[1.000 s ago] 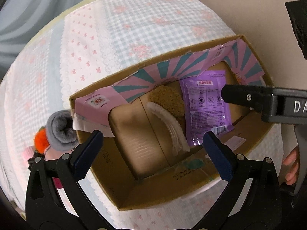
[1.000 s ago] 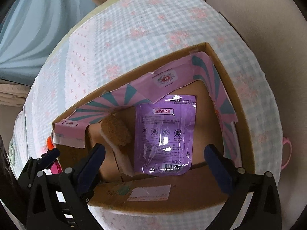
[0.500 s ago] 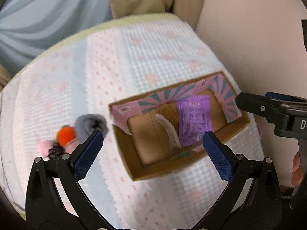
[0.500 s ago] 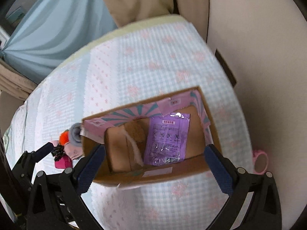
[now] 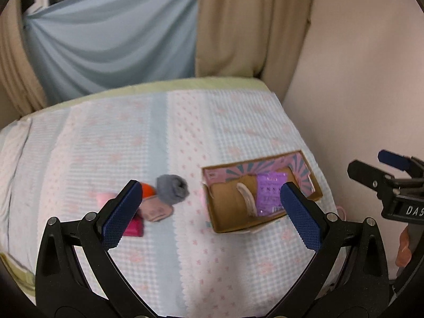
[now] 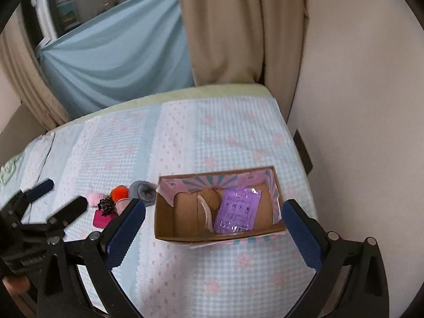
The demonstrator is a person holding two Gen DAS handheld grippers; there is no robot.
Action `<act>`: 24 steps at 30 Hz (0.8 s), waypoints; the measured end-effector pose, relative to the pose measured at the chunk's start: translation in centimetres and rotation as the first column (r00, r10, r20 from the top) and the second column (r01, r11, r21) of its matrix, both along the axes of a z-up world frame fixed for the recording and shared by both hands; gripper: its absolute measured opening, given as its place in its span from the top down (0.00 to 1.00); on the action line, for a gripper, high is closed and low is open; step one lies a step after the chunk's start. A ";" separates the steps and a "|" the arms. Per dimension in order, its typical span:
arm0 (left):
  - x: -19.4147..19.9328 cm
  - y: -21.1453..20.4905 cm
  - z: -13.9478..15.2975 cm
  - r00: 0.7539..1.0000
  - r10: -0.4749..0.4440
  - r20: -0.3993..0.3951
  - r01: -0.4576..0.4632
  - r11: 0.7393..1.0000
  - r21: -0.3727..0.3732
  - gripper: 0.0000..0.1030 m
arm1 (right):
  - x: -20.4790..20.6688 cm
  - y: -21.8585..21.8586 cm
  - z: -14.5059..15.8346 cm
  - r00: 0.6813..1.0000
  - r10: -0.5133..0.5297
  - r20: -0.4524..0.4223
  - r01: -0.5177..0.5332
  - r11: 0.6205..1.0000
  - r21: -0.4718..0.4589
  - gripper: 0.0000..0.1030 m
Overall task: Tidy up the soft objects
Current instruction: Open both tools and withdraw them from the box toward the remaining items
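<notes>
An open cardboard box point(image 5: 220, 222) point(image 6: 164, 225) sits on the bed at the right. Inside lie a purple packet point(image 5: 269, 191) point(image 6: 237, 210) and a brown fuzzy pad with a white edge point(image 5: 245, 194) point(image 6: 209, 198). Left of the box lie a rolled grey sock point(image 5: 171, 188) point(image 6: 141, 189), an orange pom-pom point(image 5: 147, 189) point(image 6: 119, 193), a pink soft piece point(image 5: 156, 210) and a magenta pouch point(image 5: 133, 228) point(image 6: 102, 220). My left gripper point(image 5: 210, 213) hangs open high above the bed, empty. My right gripper point(image 6: 213, 234) is open and empty too, above the box's near side.
The bed has a pale blue and pink patterned cover point(image 5: 185, 137) point(image 6: 212, 132). A wall point(image 6: 357, 106) runs along its right side, curtains point(image 5: 238, 21) hang behind it. A dark pinecone-like piece point(image 6: 106, 204) lies among the soft items.
Both grippers have pulled up and back from the box, so the whole bed and the pile of soft items came into view. Both stayed open and empty.
</notes>
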State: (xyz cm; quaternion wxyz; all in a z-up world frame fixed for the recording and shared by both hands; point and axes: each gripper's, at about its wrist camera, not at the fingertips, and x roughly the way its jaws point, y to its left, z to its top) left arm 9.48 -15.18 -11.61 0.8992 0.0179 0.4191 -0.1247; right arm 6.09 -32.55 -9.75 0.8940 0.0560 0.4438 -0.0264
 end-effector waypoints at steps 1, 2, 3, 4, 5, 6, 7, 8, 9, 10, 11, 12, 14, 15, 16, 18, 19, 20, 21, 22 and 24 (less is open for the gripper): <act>-0.3 0.8 0.6 1.000 0.010 0.010 -0.010 1.000 -0.014 0.00 | -0.3 0.6 0.5 1.000 0.007 0.010 -0.007 1.000 -0.001 0.00; -0.6 1.6 1.1 1.000 0.018 0.017 -0.017 0.999 -0.028 0.00 | -0.6 1.2 1.1 1.000 0.011 0.023 -0.011 1.000 0.000 0.00; -0.9 2.5 1.8 0.999 0.028 0.025 -0.027 0.999 -0.040 0.00 | -0.9 1.6 1.5 0.999 0.013 0.033 -0.013 1.000 0.000 0.00; -1.2 3.4 2.3 0.999 0.038 0.035 -0.036 0.998 -0.045 0.00 | -1.3 2.2 2.1 0.999 0.015 0.049 -0.015 1.000 0.000 0.00; -1.5 4.4 2.8 0.998 0.048 0.049 -0.045 0.998 -0.043 0.00 | -1.6 2.8 2.4 0.998 0.016 0.057 -0.016 1.000 0.000 0.00; -1.8 5.1 3.2 0.997 0.057 0.058 -0.054 0.998 -0.038 0.00 | -1.8 3.5 2.7 0.998 0.017 0.065 -0.017 1.000 -0.001 0.00; -2.0 5.9 3.5 0.996 0.063 0.063 -0.060 0.997 -0.037 0.00 | -2.0 4.0 2.9 0.997 0.019 0.070 -0.019 1.000 -0.003 0.00; -2.2 6.7 3.7 0.996 0.069 0.065 -0.066 0.997 -0.040 0.00 | -2.1 4.6 3.1 0.997 0.023 0.077 -0.023 1.000 -0.007 0.00; -2.3 7.8 3.9 0.995 0.077 0.063 -0.074 0.996 -0.049 0.00 | -2.1 5.2 3.2 0.996 0.027 0.083 -0.026 1.000 -0.011 0.00; -2.5 8.4 3.9 0.995 0.081 0.063 -0.078 0.996 -0.054 0.00 | -2.1 5.8 3.2 0.996 0.028 0.086 -0.027 1.000 -0.014 0.00; -2.5 9.2 3.9 0.994 0.085 0.061 -0.082 0.995 -0.058 0.00 | -2.2 6.2 3.3 0.996 0.026 0.089 -0.025 1.000 -0.011 0.00; -2.5 10.1 3.9 0.994 0.088 0.063 -0.084 0.995 -0.059 0.00 | -2.1 6.7 3.3 0.996 0.022 0.090 -0.022 1.000 -0.002 0.00; -2.4 11.7 3.8 0.993 0.092 0.071 -0.089 0.995 -0.054 0.00 | -1.9 7.5 3.2 0.996 0.015 0.093 -0.017 1.000 0.019 0.00; -2.3 12.6 3.7 0.993 0.095 0.071 -0.091 0.994 -0.052 0.00 | -1.9 8.0 3.2 0.996 0.013 0.094 -0.016 1.000 0.025 0.00; -2.3 13.5 3.7 0.993 0.098 0.071 -0.095 0.994 -0.051 0.00 | -1.9 8.6 3.3 0.995 0.014 0.094 -0.016 0.999 0.027 0.00; -2.1 15.3 3.6 0.992 0.106 0.072 -0.102 0.993 -0.053 0.00 | -1.6 10.1 3.3 0.995 0.018 0.095 -0.020 0.999 0.026 0.00; -1.9 16.2 3.5 0.992 0.109 0.069 -0.105 0.993 -0.056 0.00 | -1.5 10.8 3.3 0.995 0.019 0.096 -0.022 0.999 0.026 0.00; -1.7 17.1 3.4 0.991 0.113 0.065 -0.109 0.992 -0.057 0.00 | -1.2 11.6 3.3 0.995 0.020 0.095 -0.023 0.999 0.029 0.00; -1.4 18.3 3.3 0.991 0.118 0.062 -0.114 0.992 -0.059 0.00 | -0.9 12.4 3.2 0.995 0.021 0.093 -0.024 0.999 0.032 0.00; -1.4 19.1 3.2 0.991 0.120 0.059 -0.116 0.991 -0.060 0.00 | -0.6 13.2 3.0 0.995 0.023 0.092 -0.026 0.999 0.036 0.00; -0.8 20.9 2.8 0.991 0.125 0.048 -0.123 0.991 -0.057 0.00 | 0.0 14.6 2.9 0.996 0.026 0.089 -0.030 0.999 0.041 0.00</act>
